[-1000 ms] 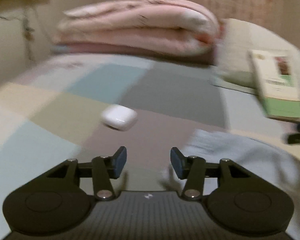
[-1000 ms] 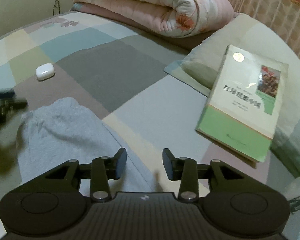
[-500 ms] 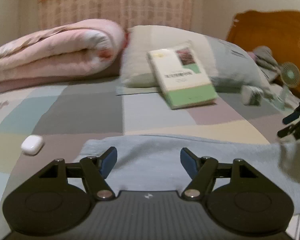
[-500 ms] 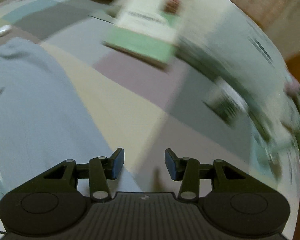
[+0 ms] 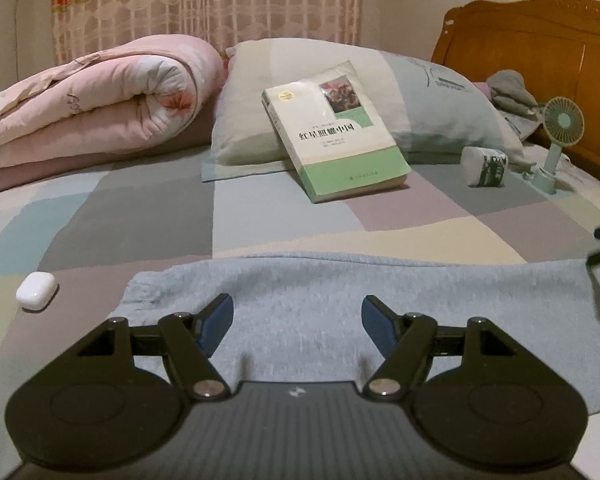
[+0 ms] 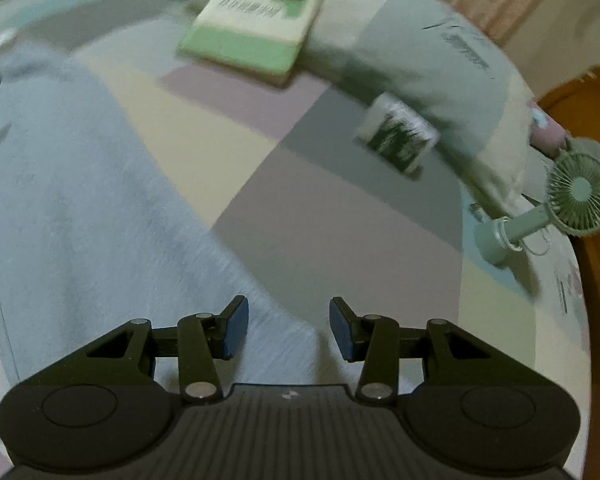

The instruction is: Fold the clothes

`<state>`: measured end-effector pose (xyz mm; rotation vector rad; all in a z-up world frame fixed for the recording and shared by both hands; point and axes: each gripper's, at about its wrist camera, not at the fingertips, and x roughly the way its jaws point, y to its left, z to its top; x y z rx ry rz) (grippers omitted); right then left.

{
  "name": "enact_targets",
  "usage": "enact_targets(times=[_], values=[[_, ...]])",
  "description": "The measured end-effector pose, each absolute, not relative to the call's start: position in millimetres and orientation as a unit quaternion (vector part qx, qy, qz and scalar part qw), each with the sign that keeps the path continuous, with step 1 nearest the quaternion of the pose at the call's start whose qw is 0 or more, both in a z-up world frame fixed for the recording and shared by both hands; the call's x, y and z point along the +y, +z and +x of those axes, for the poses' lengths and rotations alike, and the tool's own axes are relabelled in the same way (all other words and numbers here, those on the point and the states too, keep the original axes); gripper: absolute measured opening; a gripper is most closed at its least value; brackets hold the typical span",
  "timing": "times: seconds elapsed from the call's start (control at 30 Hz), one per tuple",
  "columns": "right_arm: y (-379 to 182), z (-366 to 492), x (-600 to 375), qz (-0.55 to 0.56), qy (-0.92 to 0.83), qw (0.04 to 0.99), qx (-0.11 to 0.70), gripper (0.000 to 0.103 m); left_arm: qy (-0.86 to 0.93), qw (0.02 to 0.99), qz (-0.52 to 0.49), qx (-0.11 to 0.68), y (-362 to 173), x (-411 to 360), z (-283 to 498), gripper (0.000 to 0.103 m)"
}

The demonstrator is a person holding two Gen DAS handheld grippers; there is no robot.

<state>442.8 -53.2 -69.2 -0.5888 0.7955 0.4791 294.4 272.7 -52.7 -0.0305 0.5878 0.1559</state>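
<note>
- Grey-blue knit cloth, the garment (image 5: 380, 292), lies spread flat across the near part of the bed (image 5: 284, 220), its long edge running left to right in the left wrist view.
- Left gripper (image 5: 297, 322) hangs just over the garment near its left end, jaws spread wide, with nothing between its blue pads (image 5: 216, 322).
- Right gripper (image 6: 289, 328) stands over the garment's right end, right at the edge where cloth meets the sheet; its jaws are parted to a moderate gap and hold nothing.
- In the left wrist view a dark part of the right gripper shows at the far right edge, by the garment's right end.
- A small white case (image 5: 36, 291) sits on the patchwork sheet just left of the garment, apart from it.
- Beyond the garment, a book (image 5: 334, 136) with a green and white cover leans against a pale pillow (image 5: 432, 92).
- A rolled pink quilt (image 5: 88, 96) lies left of the pillow.
- A white and green cylinder (image 5: 484, 167) lies on its side at the pillow's right corner; whether they touch I cannot tell.
- A small green fan (image 5: 560, 128) stands just right of the cylinder, near the wooden headboard (image 5: 540, 32).
- The right wrist view is blurred, so fine detail of the book and cylinder there is unclear.
</note>
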Motion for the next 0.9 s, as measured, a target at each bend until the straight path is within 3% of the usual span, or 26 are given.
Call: enact_targets(times=[0.23, 0.57, 0.73, 0.9], values=[[-86.2, 470.7, -43.3, -0.280, 0.237, 0.834, 0.412, 0.050, 0.080, 0.950, 0.008, 0.302, -59.7, 265.1, 298.4, 0.073], [-107.0, 431.3, -37.9, -0.340, 0.292, 0.796, 0.408, 0.050, 0.079, 0.948, 0.005, 0.310, -64.3, 265.3, 301.4, 0.073], [-107.5, 442.2, -44.6, -0.306, 0.315, 0.786, 0.435, 0.049, 0.072, 0.947, 0.004, 0.313, -66.4, 264.1, 302.7, 0.074], [-106.3, 449.2, -51.6, -0.265, 0.328, 0.784, 0.456, 0.031, 0.072, 0.947, -0.003, 0.312, -66.7, 267.5, 302.5, 0.075]])
